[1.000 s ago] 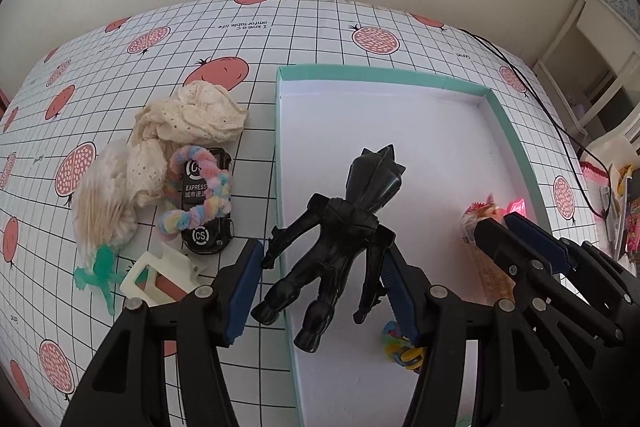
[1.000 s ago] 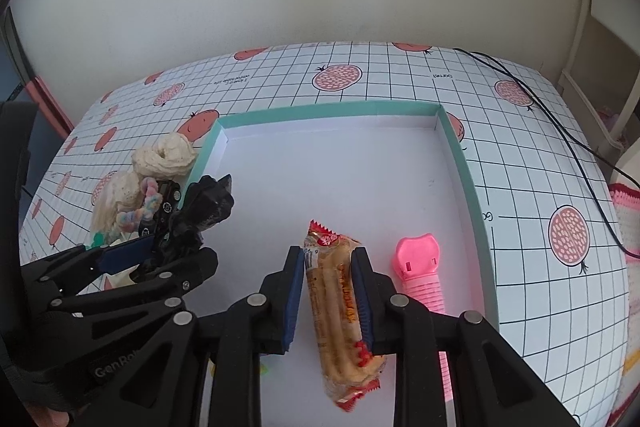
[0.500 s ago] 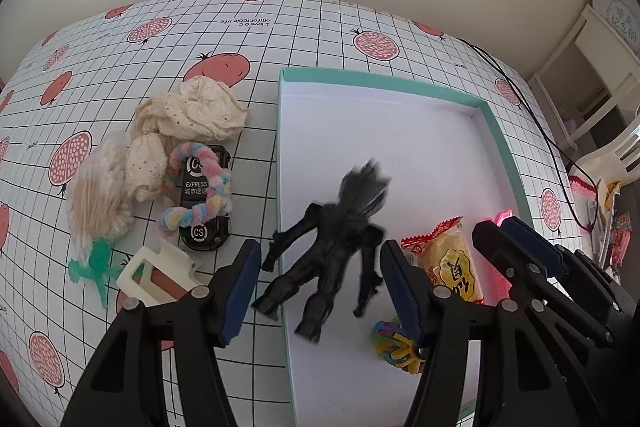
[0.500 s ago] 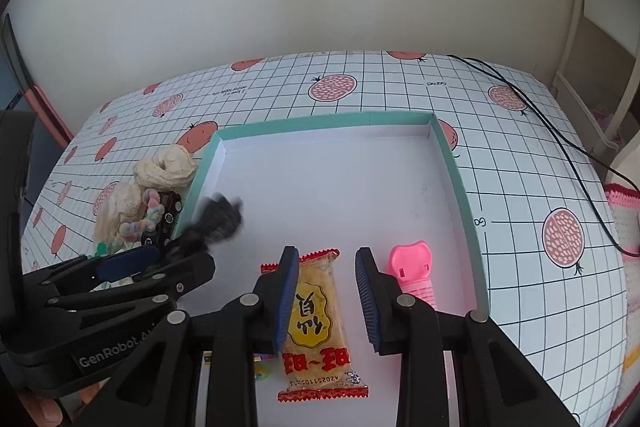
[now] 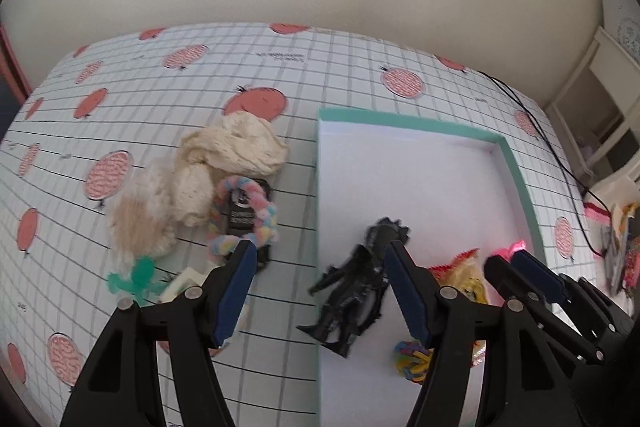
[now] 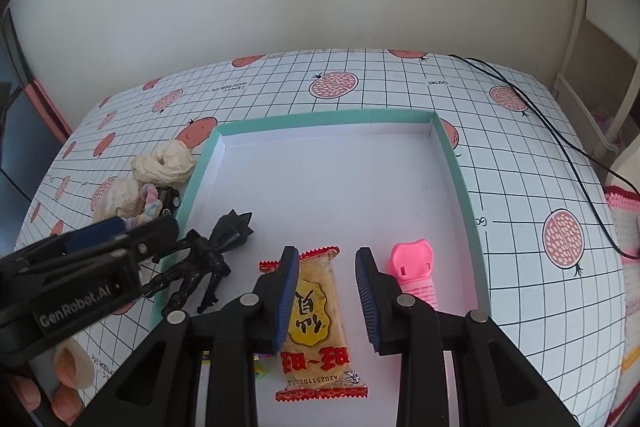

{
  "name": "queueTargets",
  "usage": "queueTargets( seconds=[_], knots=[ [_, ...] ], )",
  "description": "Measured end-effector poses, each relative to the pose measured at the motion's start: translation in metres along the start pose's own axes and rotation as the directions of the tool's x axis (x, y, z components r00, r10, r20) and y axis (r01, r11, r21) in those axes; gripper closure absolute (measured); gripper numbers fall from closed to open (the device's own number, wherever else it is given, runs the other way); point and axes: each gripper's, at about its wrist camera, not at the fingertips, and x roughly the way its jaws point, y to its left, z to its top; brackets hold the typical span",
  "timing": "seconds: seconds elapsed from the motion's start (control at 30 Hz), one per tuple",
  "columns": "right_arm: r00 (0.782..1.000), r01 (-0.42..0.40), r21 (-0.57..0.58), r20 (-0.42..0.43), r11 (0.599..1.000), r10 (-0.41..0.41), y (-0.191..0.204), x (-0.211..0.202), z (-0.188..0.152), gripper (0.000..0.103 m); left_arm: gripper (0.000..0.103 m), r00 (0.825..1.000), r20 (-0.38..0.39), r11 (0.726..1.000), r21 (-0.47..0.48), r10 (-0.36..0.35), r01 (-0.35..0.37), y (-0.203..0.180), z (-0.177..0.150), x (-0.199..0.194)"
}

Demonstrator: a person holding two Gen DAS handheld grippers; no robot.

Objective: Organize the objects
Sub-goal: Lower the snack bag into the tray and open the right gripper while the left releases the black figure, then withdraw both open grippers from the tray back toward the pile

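While both grippers gape empty, the figure (image 5: 352, 291) lies seemingly across the tray (image 6: 452, 155) edge beneath the left gripper (image 5: 320, 287), the snack (image 6: 316, 319) under the right gripper (image 6: 327, 303).

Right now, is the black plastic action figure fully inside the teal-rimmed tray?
Not fully: the black plastic action figure lies flat, one arm crossing the teal-rimmed tray wall.
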Motion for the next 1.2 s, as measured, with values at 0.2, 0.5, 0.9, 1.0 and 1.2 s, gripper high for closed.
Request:
queueTargets(
  seconds=[0.2, 0.5, 0.9, 1.0, 1.2],
  knots=[
    [1.000, 0.014, 0.005, 0.012, 1.000, -0.014, -0.001, 0.001, -0.001, 0.041, 0.034, 0.994, 0.012, 0.992, -0.059, 0.110, -0.109, 0.019, 0.001, -0.003],
    [0.999, 0.041, 0.017, 0.021, 0.999, -0.042, -0.005, 0.003, -0.002, 0.003, 0.015, 0.983, -0.010, 0.975, -0.122, 0.184, -0.184, 0.039, -0.002, 0.003],
    [0.999, 0.053, 0.013, 0.011, 0.999, -0.053, -0.007, 0.007, -0.004, 0.000, 0.000, 0.980, 0.012, 0.972, -0.130, 0.200, -0.197, 0.039, -0.001, 0.005],
    [0.998, 0.055, 0.011, 0.006, 0.998, -0.055, -0.007, 0.008, -0.004, 0.000, 0.000, 0.979, 0.011, 0.971, -0.133, 0.203, -0.200, 0.040, -0.001, 0.006],
    [0.998, 0.057, 0.001, -0.001, 0.998, -0.057, -0.006, 0.009, -0.005, 0.000, 0.000, 0.981, 0.008, 0.973, -0.130, 0.194, -0.192, 0.040, 0.000, 0.007]
  ],
)
